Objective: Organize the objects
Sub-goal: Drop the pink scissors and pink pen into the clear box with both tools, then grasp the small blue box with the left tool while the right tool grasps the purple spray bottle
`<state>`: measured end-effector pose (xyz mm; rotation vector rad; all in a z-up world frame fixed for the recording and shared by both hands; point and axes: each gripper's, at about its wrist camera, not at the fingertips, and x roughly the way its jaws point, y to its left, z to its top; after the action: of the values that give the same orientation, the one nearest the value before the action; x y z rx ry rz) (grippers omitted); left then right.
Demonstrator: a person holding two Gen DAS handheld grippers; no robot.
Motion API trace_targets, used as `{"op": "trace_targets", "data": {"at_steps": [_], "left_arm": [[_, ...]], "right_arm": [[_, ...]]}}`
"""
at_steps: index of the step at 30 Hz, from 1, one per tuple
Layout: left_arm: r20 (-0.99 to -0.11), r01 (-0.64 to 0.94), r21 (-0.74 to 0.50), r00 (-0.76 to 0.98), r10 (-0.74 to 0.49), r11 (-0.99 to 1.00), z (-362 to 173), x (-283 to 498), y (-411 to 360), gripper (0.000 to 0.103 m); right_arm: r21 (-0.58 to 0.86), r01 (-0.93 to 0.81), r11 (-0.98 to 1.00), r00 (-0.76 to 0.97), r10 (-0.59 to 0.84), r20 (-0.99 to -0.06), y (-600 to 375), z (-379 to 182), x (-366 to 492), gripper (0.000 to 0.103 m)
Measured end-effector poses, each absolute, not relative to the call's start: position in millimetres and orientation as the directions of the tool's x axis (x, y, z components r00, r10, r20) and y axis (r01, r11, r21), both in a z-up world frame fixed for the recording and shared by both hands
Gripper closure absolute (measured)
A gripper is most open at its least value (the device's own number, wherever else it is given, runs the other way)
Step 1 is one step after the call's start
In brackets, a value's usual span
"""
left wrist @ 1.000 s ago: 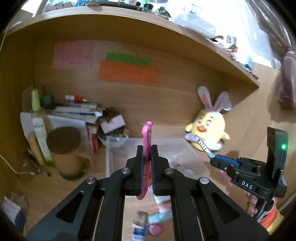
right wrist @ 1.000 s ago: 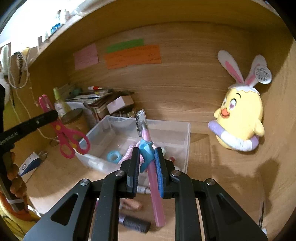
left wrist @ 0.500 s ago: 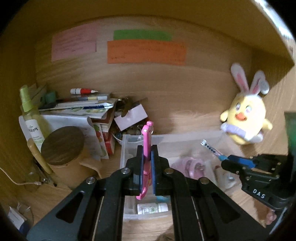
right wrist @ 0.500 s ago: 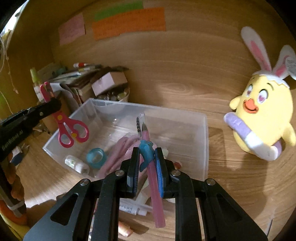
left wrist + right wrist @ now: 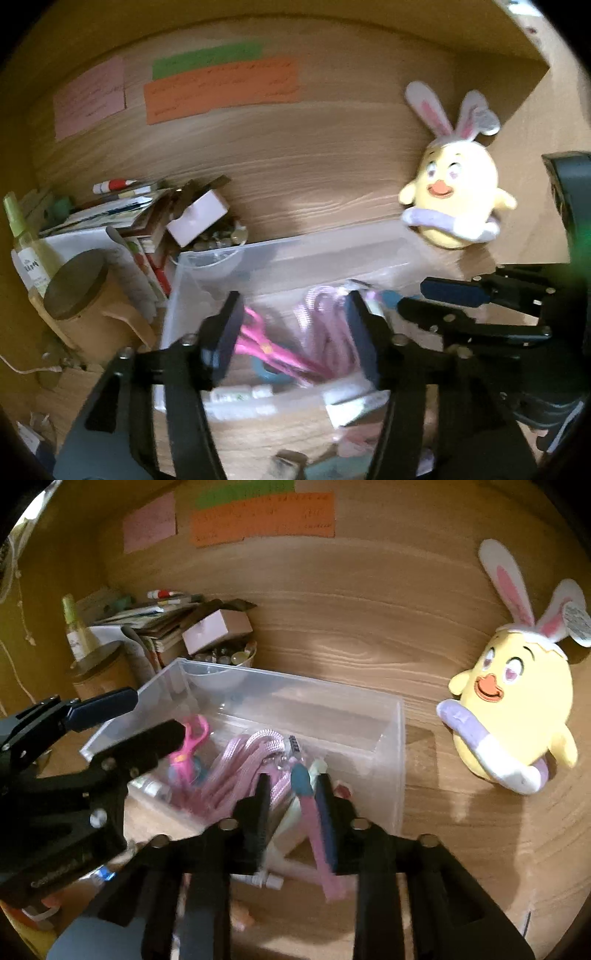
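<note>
- Left wrist view is showing the left gripper (image 5: pixel 291 332) hanging over the clear plastic bin (image 5: pixel 295 245) with its fingers spread wide and nothing between them; the pink scissors (image 5: pixel 273 349) are lying in the bin just under and between those fingers, handles toward the left finger, long axis running slantwise toward the right.
- Right wrist view is showing the right gripper (image 5: pixel 293 808) with fingers parted to a narrow gap; the pink razor with the teal collar (image 5: pixel 308 812) is leaning against the right finger, tilted, head down toward the bin and handle trailing toward the camera (whether it is gripped or slipping free I cannot tell, though the gap looks too loose to be pinching it).
- The razor's long axis is running nearly along the fingers, its lower half hanging outside the bin's near wall, so the coming move seems to be turning on getting it over that rim; the right hand is the nearer one.
- Pink cord (image 5: pixel 255 753) is lying bundled in the middle of the bin, touching the scissors, and is likely crowding the landing spot.
- The left gripper (image 5: pixel 110 723) is sitting just beside the bin's left corner, close enough to be in the way.
- A yellow chick plush (image 5: pixel 513 709) is standing well apart at the right; a wooden-lidded jar (image 5: pixel 75 284) and stacked papers (image 5: pixel 110 218) are crowding the table at the left.
</note>
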<state>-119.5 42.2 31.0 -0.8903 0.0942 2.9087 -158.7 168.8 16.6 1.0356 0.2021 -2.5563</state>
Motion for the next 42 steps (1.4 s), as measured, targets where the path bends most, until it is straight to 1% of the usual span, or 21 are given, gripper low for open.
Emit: {"op": "trace_targets", "data": {"at_steps": [2,6,8,11,13,15,22,26,28,31,33,35,37,38,39,41,42], "left_arm": [[-0.565,-0.145,-0.003,-0.816,0.121,-0.989,34.5,-114.9,43.4,0.042],[-0.568,-0.168,-0.055,-0.806,0.169,-0.984,40.5,-102.1,40.0,0.034],[-0.570,-0.173,-0.079,-0.800,0.187,-0.982,42.0,-94.0,35.5,0.032],[-0.577,-0.170,-0.102,-0.793,0.197,-0.980,41.4,-81.0,26.8,0.024],[-0.581,-0.161,-0.110,-0.790,0.195,-0.981,39.5,-72.2,20.1,0.015],[-0.595,-0.144,-0.111,-0.783,0.182,-0.983,34.4,-63.5,12.5,0.014],[-0.677,-0.108,-0.115,-0.719,0.157,-0.987,1.3,-38.9,-7.0,0.014],[-0.746,-0.087,-0.129,-0.648,0.155,-0.988,-26.8,-33.1,-14.1,0.014],[-0.770,-0.080,-0.137,-0.618,0.157,-0.987,-37.7,-31.4,-15.5,0.014],[-0.790,-0.065,-0.133,-0.596,0.146,-0.989,-49.5,-26.3,-19.7,0.014],[-0.792,-0.065,-0.131,-0.593,0.144,-0.989,-52.3,-23.7,-21.1,0.014],[-0.798,-0.067,-0.127,-0.586,0.142,-0.990,-55.4,-21.0,-21.2,0.014],[-0.797,-0.067,-0.114,-0.589,0.132,-0.991,-56.7,-21.7,-19.9,0.014],[-0.798,-0.069,-0.103,-0.590,0.124,-0.992,-57.3,-22.6,-18.1,0.014],[-0.797,-0.070,-0.096,-0.592,0.119,-0.993,-57.5,-23.6,-16.9,0.017],[-0.792,-0.079,-0.086,-0.599,0.116,-0.993,-57.4,-26.2,-12.8,0.023],[-0.790,-0.084,-0.081,-0.602,0.115,-0.993,-57.1,-26.9,-11.3,0.030]], "right_arm": [[0.008,0.391,-0.920,-0.672,-0.291,-0.681,174.4,22.2,-147.9,0.066],[0.008,0.400,-0.917,-0.685,-0.305,-0.662,182.4,30.8,-125.9,0.061],[0.019,0.408,-0.913,-0.684,-0.319,-0.656,184.6,32.9,-116.8,0.055],[0.016,0.428,-0.904,-0.683,-0.334,-0.650,187.0,33.8,-98.2,0.048],[0.018,0.440,-0.898,-0.676,-0.345,-0.651,187.8,31.5,-90.3,0.043],[0.026,0.454,-0.890,-0.659,-0.355,-0.663,188.3,24.7,-81.6,0.042],[0.042,0.502,-0.864,-0.561,-0.362,-0.744,181.8,-15.8,-69.2,0.041],[0.049,0.520,-0.853,-0.505,-0.353,-0.788,175.0,-37.4,-75.1,0.041],[0.087,0.528,-0.845,-0.471,-0.377,-0.798,174.5,-43.5,-77.1,0.041],[0.088,0.542,-0.835,-0.451,-0.378,-0.808,173.2,-48.2,-71.1,0.041],[0.083,0.559,-0.825,-0.443,-0.382,-0.811,171.2,-49.6,-63.1,0.044],[0.089,0.578,-0.811,-0.428,-0.394,-0.813,169.3,-50.9,-56.7,0.053],[0.090,0.586,-0.805,-0.423,-0.399,-0.814,166.4,-51.4,-53.3,0.054],[0.094,0.587,-0.804,-0.420,-0.402,-0.814,165.4,-51.6,-53.3,0.058],[0.100,0.586,-0.804,-0.415,-0.404,-0.815,163.8,-52.6,-53.6,0.060],[0.103,0.583,-0.806,-0.417,-0.406,-0.813,161.8,-51.7,-53.3,0.073],[0.113,0.582,-0.805,-0.412,-0.412,-0.813,161.3,-51.8,-52.9,0.076]]}}
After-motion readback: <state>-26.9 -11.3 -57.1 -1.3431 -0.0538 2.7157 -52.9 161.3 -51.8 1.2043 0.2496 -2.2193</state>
